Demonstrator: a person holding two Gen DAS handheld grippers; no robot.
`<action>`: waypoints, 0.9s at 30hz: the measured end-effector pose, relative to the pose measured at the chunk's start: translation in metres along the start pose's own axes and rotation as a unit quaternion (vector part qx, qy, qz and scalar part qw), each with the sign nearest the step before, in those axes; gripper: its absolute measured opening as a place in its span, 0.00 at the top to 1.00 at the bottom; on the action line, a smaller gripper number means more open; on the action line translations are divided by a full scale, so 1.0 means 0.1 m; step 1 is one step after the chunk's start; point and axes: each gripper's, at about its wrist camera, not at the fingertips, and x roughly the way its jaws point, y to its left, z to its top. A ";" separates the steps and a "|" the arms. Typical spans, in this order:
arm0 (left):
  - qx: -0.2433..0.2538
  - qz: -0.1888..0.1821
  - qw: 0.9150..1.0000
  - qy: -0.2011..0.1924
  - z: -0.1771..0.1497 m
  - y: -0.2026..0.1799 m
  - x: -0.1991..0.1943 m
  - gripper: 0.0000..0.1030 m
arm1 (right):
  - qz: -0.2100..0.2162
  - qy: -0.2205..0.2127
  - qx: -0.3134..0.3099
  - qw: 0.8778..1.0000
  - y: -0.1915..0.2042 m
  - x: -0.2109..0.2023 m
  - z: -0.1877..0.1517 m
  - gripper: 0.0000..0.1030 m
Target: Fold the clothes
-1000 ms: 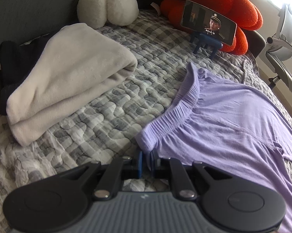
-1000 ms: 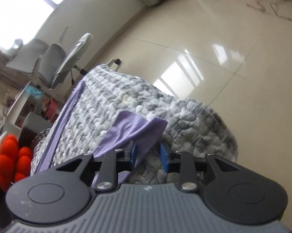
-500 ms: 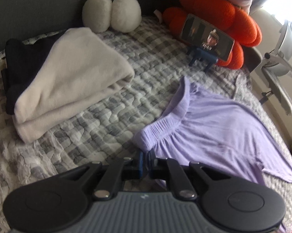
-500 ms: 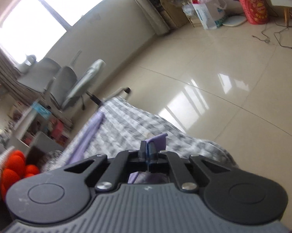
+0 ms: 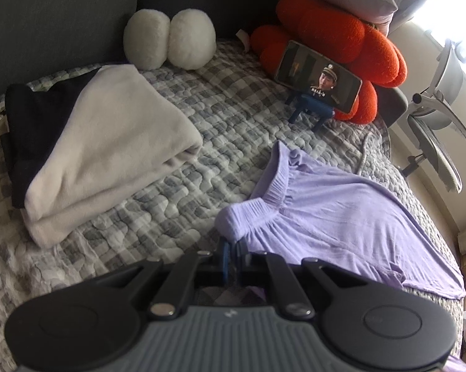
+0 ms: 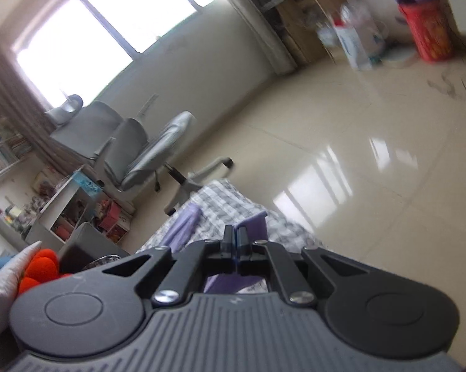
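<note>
Left gripper (image 5: 231,249): clamped on the elastic waistband corner of the lilac garment (image 5: 341,217), which bunches just above its fingertips.
Right gripper (image 6: 235,237): jaws pressed together on a lilac hem corner that sticks up just past its tips.
Lilac garment: spread over the checked quilt (image 5: 177,192), running away to the right of the left gripper.
Folded pile (image 5: 109,145): well apart, at left.

Soft lilac cloth garment (image 5: 341,214) on puckered quilted bedspread (image 5: 233,130); glossy floor tiles (image 6: 372,170).
</note>
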 end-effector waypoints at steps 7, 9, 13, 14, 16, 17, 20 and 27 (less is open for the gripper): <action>0.002 0.005 1.000 -0.001 0.00 -0.01 0.01 0.96 | 0.003 -0.014 -0.023 1.000 0.09 0.02 0.05 0.98; 0.006 0.012 1.000 0.002 -0.04 -0.01 0.04 0.96 | 0.000 -0.013 -0.019 1.000 0.06 0.04 0.04 0.98; 0.014 0.025 1.000 0.011 -0.15 0.05 0.11 0.96 | -0.012 0.003 -0.024 1.000 0.01 0.07 -0.04 0.98; 0.015 0.027 0.999 0.013 -0.16 0.06 0.13 0.95 | -0.017 0.008 -0.018 1.000 -0.02 0.08 -0.06 0.98; 0.018 0.030 0.999 0.016 -0.19 0.08 0.16 0.95 | -0.026 0.017 -0.007 1.000 -0.07 0.10 -0.08 0.98; 0.020 0.032 0.999 0.017 -0.20 0.09 0.17 0.95 | -0.030 0.022 -0.001 0.999 -0.10 0.11 -0.09 0.98; 0.024 0.032 0.999 0.018 -0.22 0.07 0.17 0.95 | -0.033 0.026 0.009 0.999 -0.14 0.11 -0.10 0.98; 0.007 0.020 1.000 0.021 -0.18 0.02 0.12 0.95 | -0.019 0.016 -0.003 1.000 0.03 0.18 -0.01 0.98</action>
